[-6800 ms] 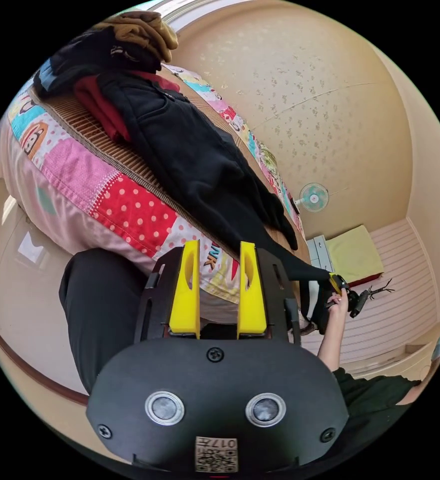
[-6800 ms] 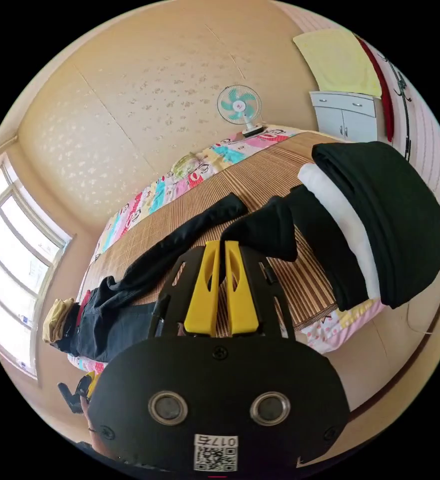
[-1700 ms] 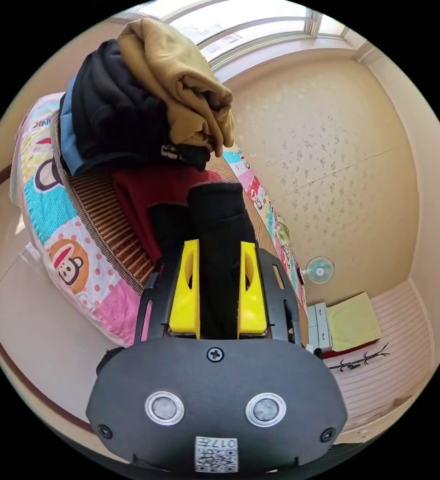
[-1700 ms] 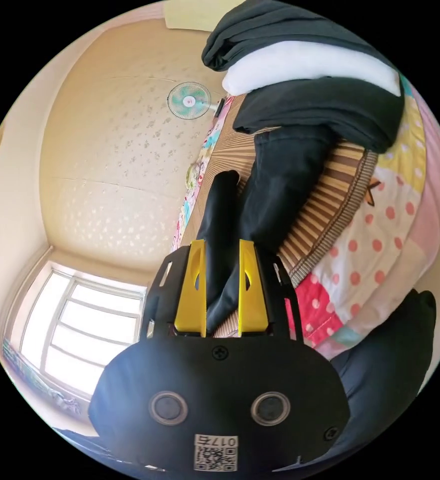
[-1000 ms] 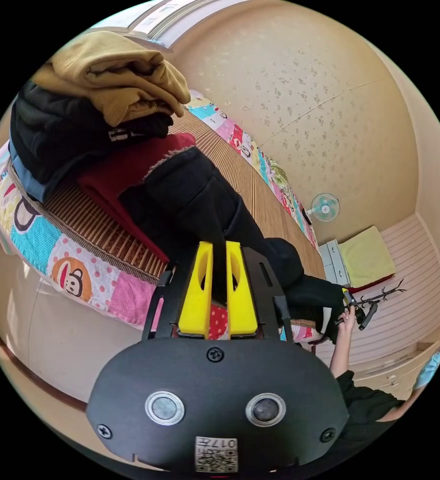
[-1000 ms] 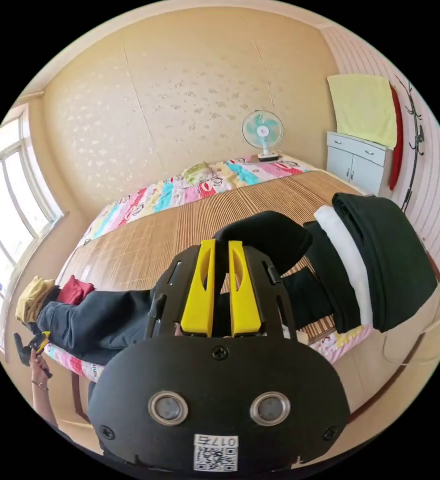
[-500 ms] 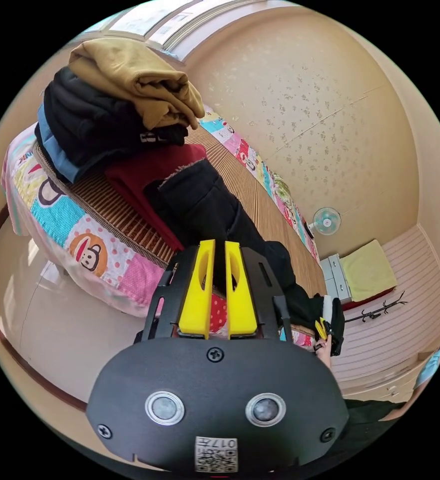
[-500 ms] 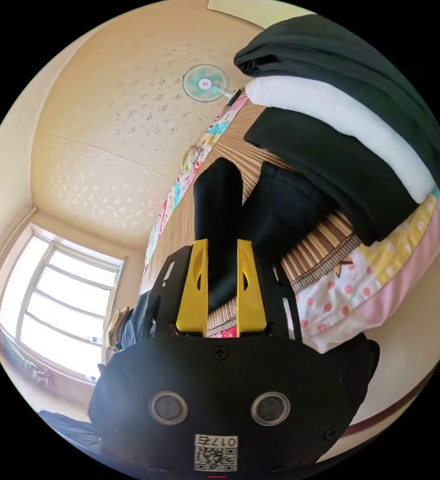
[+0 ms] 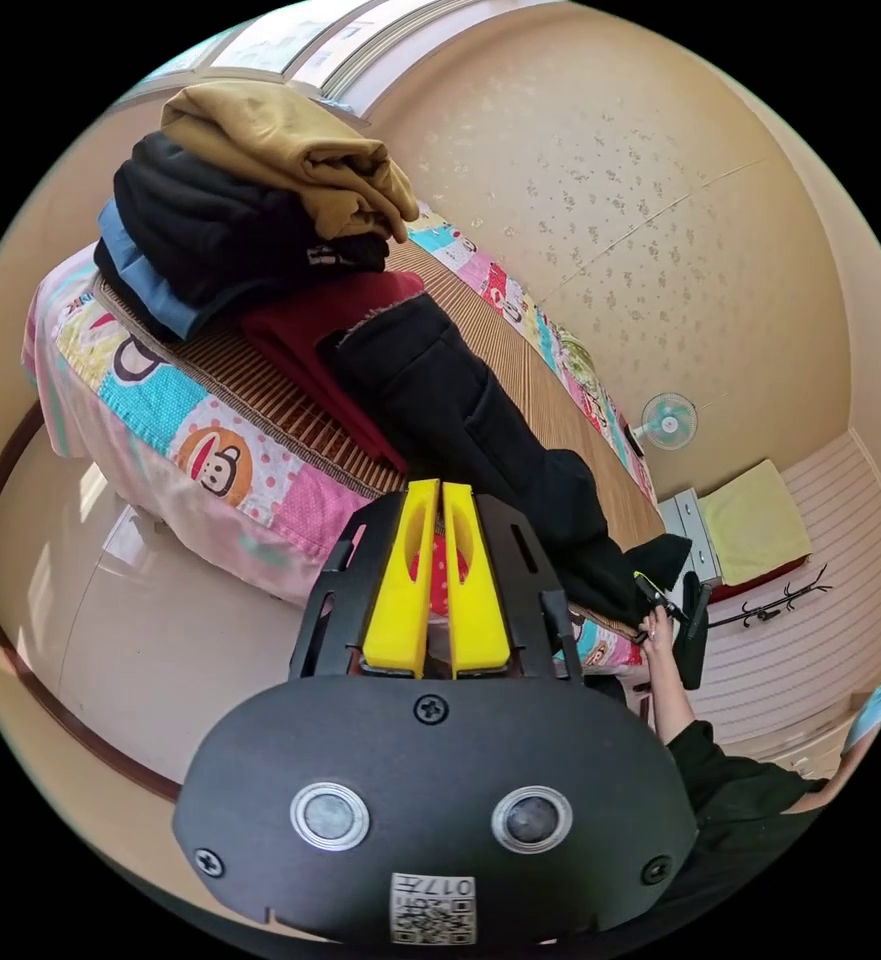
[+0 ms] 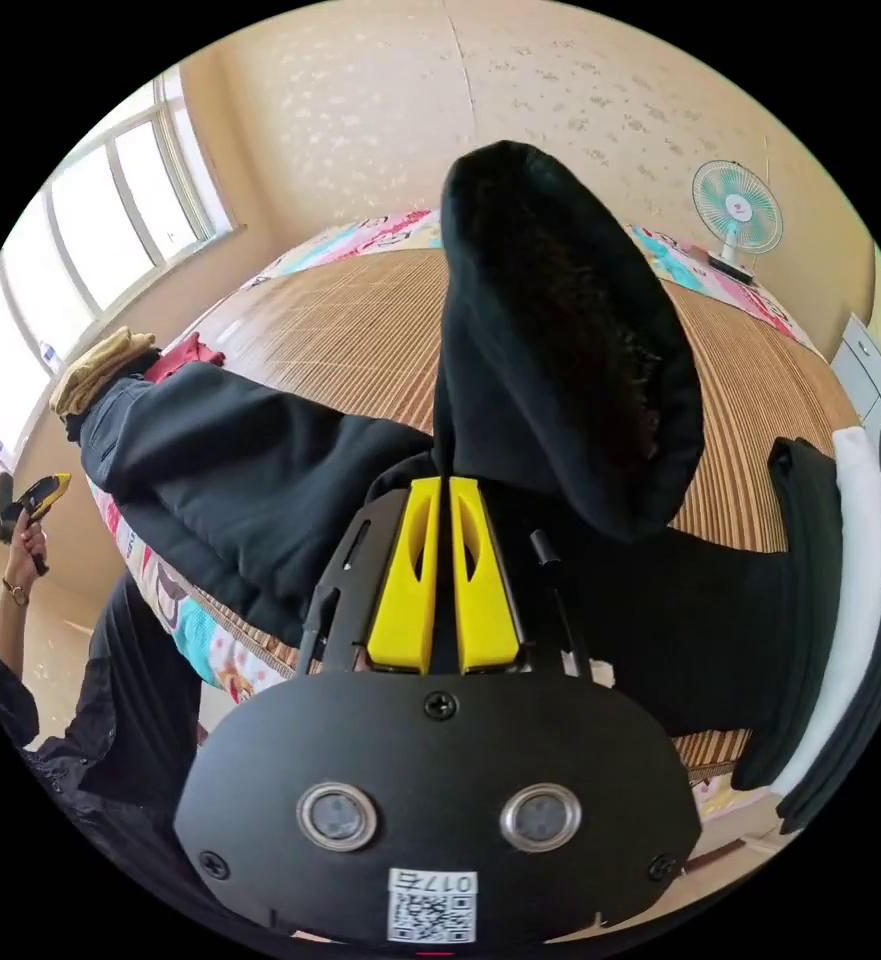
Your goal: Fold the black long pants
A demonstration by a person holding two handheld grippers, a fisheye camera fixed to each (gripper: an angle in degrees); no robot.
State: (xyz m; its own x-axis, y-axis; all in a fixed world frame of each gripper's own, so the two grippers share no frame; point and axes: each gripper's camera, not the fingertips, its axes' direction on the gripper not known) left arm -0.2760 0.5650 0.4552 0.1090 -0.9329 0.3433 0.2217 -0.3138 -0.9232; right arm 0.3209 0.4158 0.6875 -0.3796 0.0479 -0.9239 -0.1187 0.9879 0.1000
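My right tongs (image 10: 439, 490) are clamped on a fold of the black long pants (image 10: 260, 480), both yellow jaws pressed together with the dark cloth pinched between them, and a leg cuff stands up above the tips like a hood. The rest of the pants lies stretched across the bamboo mat (image 10: 340, 320) on the bed (image 9: 160, 400), running along the bed's near edge from the waistband end by the window toward the folded stack at the other end. That stack, dark pieces with a white piece (image 10: 860, 580) between them, sits at the bed's corner on the fan side. My left tongs (image 9: 438, 495) are off the bed's edge, jaws drawn nearly together with nothing between them; behind them I see the patchwork sheet (image 9: 210, 460). In the left gripper view the pants run away from me along the mat, their waistband end beside a red garment (image 9: 310, 330) and a pile of clothes topped by a tan piece (image 9: 280, 150). My hand (image 9: 657, 632) holding the right tongs is at the far end of the pants. A small fan (image 10: 737, 212) stands at the bed's far edge.
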